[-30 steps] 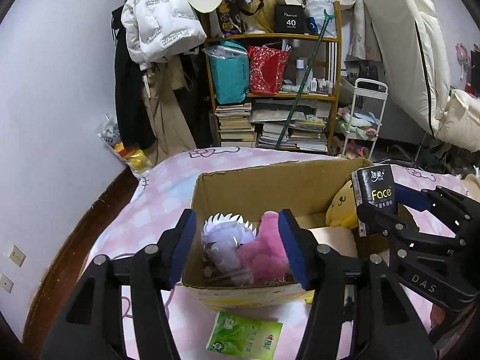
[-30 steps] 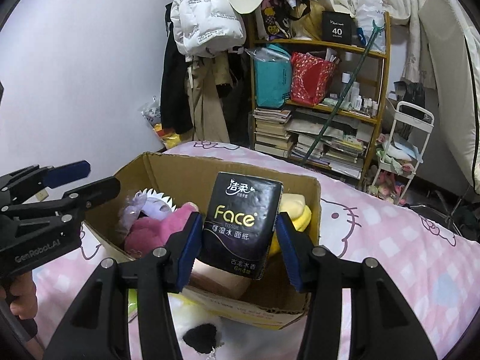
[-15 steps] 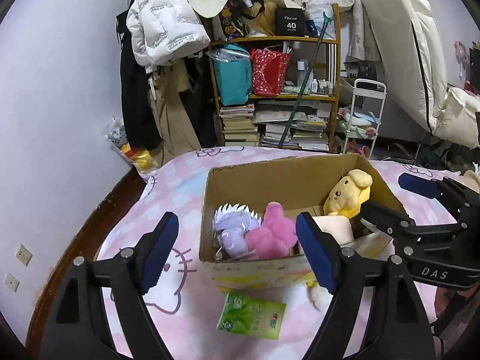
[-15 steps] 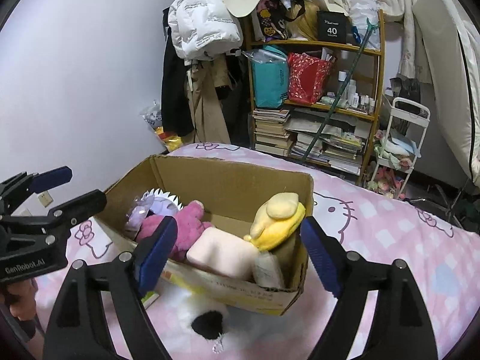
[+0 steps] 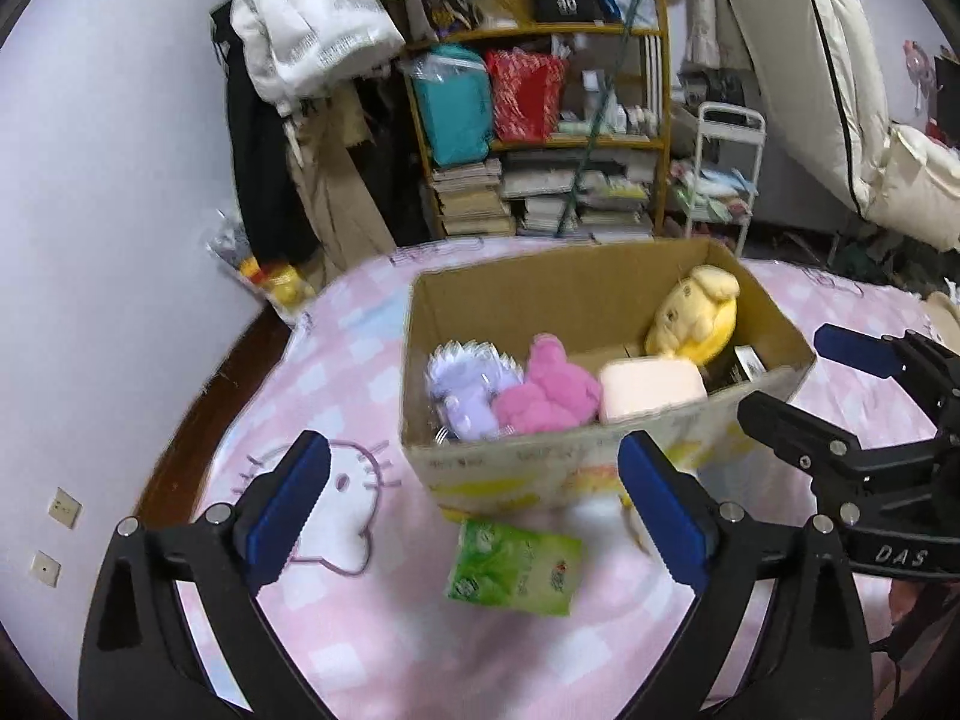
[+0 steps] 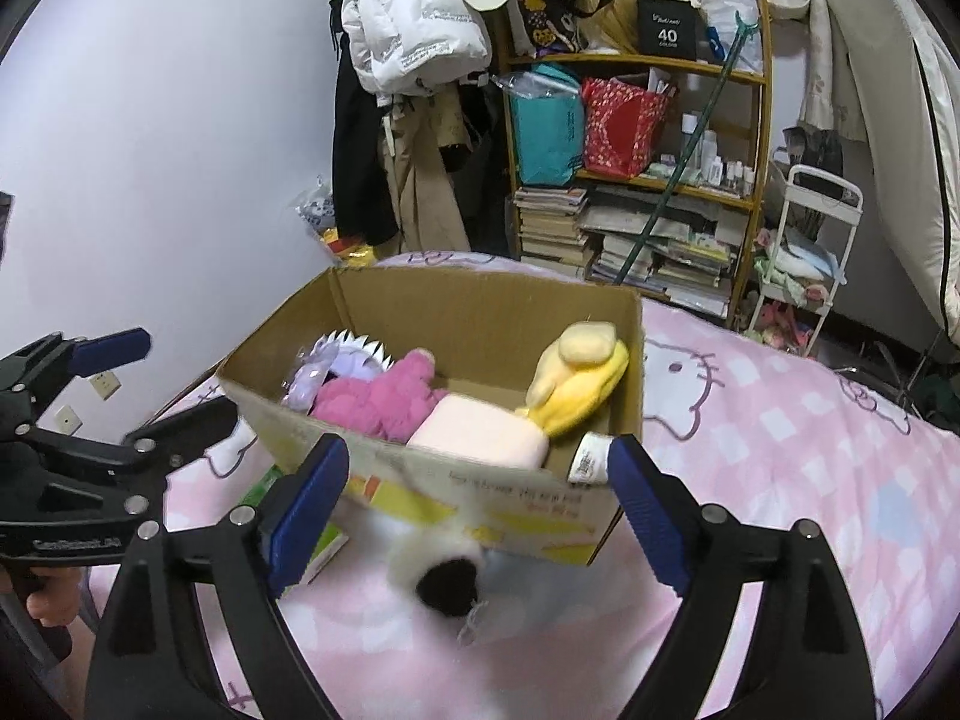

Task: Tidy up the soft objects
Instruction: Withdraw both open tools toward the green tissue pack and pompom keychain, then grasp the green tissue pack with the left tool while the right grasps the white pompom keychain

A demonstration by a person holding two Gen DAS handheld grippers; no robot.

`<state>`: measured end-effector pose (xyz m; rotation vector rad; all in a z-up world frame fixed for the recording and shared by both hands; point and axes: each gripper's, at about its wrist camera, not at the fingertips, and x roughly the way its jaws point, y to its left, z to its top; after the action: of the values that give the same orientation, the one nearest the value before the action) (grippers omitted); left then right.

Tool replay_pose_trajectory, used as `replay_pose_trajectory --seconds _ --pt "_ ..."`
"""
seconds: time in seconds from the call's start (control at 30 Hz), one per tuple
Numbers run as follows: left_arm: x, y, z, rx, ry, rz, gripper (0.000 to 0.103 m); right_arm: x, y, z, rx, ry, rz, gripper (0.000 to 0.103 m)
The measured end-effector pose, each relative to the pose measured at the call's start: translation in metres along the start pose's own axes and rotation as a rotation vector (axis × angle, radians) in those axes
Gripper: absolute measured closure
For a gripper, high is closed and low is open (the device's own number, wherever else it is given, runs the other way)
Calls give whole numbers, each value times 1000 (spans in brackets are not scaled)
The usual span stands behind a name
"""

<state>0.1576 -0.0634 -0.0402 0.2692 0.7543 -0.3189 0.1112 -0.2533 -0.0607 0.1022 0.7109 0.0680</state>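
— Tongs, status?
— Left tongs (image 5: 474,501) spread wide, empty; right tongs (image 6: 477,495) likewise.
— Soft items?
— Cardboard box (image 5: 576,468) on bed (image 5: 336,372): purple plush (image 5: 465,387), pink plush (image 5: 549,390), yellow plush (image 5: 696,312). Green tissue pack (image 5: 513,567) lies just before the box.

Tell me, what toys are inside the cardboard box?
Inside the cardboard box: a purple plush, a pink plush, a pale pink cushion, a yellow plush and a dark tissue pack. Anything underneath them is hidden.
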Motion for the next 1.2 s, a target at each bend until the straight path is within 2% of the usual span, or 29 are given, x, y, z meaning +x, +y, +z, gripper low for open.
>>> replay_pose_trajectory --seconds 0.2,0.33,0.7,0.83,1.2 --pt "16 3 -9 -20 109 -40 7 2 3 -18 16 54 14 11" --pt "30 6 -17 -35 186 -48 7 13 9 -31 27 121 35 11" --pt "69 -4 -35 5 368 -72 7 47 18 -53 4 227 42 11" --pt "83 -7 -39 -2 411 -103 7 60 15 -59 10 258 26 11" --pt "110 -13 -43 24 472 -78 7 81 12 -65 -22 299 12 11"
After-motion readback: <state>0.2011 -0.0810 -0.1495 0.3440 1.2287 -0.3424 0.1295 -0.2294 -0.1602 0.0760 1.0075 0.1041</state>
